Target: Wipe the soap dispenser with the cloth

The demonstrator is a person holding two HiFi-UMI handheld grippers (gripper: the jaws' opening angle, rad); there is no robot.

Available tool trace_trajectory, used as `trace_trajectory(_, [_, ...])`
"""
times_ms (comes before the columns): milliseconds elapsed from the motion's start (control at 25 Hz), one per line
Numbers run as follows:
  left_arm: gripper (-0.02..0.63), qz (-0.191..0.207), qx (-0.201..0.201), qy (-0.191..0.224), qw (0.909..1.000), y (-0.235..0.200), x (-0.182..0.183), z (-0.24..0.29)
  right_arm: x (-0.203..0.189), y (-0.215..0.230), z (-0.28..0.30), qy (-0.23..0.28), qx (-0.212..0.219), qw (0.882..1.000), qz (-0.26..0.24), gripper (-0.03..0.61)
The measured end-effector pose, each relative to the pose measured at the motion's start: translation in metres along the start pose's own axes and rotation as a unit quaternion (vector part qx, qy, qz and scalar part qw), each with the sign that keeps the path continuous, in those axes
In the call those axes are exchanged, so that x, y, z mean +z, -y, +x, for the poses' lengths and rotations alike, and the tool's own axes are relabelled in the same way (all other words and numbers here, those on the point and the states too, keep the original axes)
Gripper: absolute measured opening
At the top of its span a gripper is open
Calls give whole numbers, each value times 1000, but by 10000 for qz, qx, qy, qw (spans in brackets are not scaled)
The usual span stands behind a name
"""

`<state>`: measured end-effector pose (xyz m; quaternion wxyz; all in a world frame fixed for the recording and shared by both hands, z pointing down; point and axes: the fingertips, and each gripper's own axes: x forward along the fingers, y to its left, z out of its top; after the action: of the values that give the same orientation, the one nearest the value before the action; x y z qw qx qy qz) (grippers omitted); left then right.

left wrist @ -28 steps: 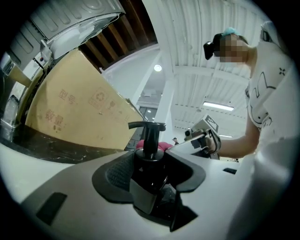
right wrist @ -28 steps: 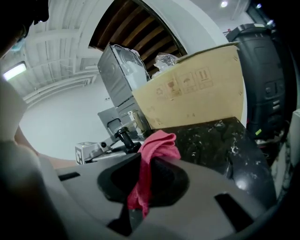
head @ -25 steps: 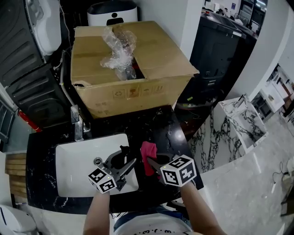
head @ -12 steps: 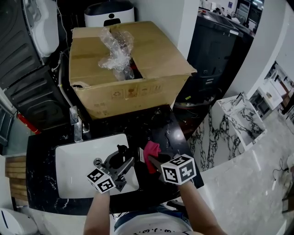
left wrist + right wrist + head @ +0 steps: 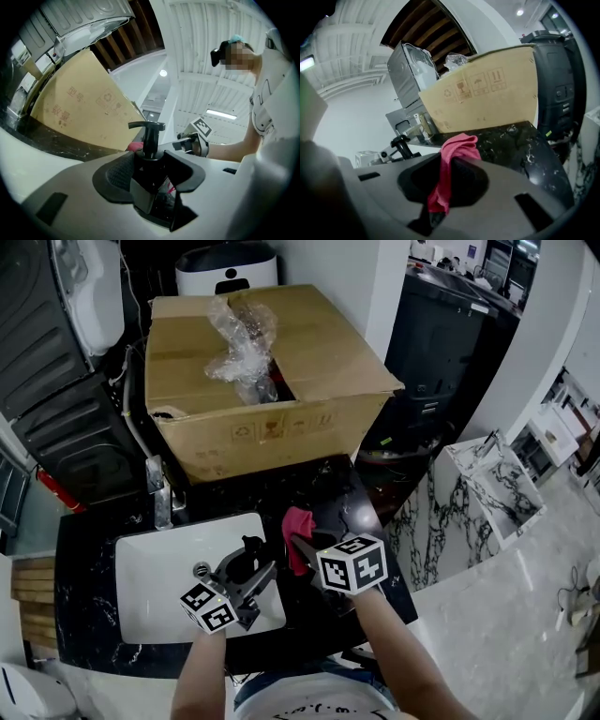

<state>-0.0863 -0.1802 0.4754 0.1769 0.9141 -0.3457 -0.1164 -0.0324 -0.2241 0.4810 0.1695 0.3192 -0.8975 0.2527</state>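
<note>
My left gripper [image 5: 249, 565] is shut on the black soap dispenser [image 5: 250, 549] and holds it over the right edge of the white sink [image 5: 150, 577]. In the left gripper view the dispenser [image 5: 149, 140] stands upright between the jaws with its pump head on top. My right gripper [image 5: 296, 546] is shut on a bunched red cloth [image 5: 298, 525], just right of the dispenser. The cloth [image 5: 456, 149] hangs out over the right gripper's jaws, with the dispenser pump [image 5: 400, 144] to its left. I cannot tell whether cloth and dispenser touch.
A large open cardboard box [image 5: 309, 362] with crumpled plastic wrap [image 5: 239, 338] stands behind the sink on the black marble counter [image 5: 352, 507]. A chrome faucet [image 5: 159, 495] rises at the sink's back left. A marble-patterned stand [image 5: 487, 486] sits lower right.
My right gripper has carried the red cloth up and to the left in the head view, closer to the dispenser. The left gripper and dispenser have stayed put.
</note>
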Motion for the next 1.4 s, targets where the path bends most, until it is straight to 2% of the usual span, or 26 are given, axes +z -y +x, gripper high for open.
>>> trace_trajectory(160, [213,77,-21,-44,10000,2,0,2,-38,24,4,-570,-516,9970,-78,49])
trace_trajectory(320, [213,85,-1,-49,10000,1,2,3,-54,29,3,-721,-487,9961,121,49])
trace_trajectory(440, [213,154,-44,-121,9998,2,0,6,-46,30,-8,-544,-496,9971,213,49])
trace_trajectory(520, [213,421,-168,-335,9984,6,-2,14,-36,32,-20,-300,-528,9976,338,49])
trace_trajectory(640, [212,914,-436,-844,9913,12,-7,34,-24,39,-40,11,-658,9969,426,49])
trace_trajectory(840, [210,1114,-781,-1285,9823,15,-14,63,-23,58,-74,260,-996,9936,469,49])
trace_trajectory(920, [210,1260,-967,-1466,9764,18,-19,70,-29,65,-87,301,-1093,9920,558,49])
trace_trajectory(1000, [213,1493,-1216,-1764,9653,22,-24,73,-35,72,-96,319,-1175,9904,660,49])
trace_trajectory(1160, [210,2146,-1641,-2491,9300,23,-29,69,-44,80,-107,336,-1273,9879,819,49])
trace_trajectory(1240, [212,2365,-1682,-2685,9185,19,-28,65,-44,81,-108,370,-1262,9874,880,49])
trace_trajectory(1320, [233,2434,-1549,-2706,9185,11,-23,60,-43,80,-107,382,-1246,9875,890,49])
trace_trajectory(1400, [253,2437,-1274,-2617,9252,-1,-17,54,-44,79,-106,375,-1230,9877,885,49])
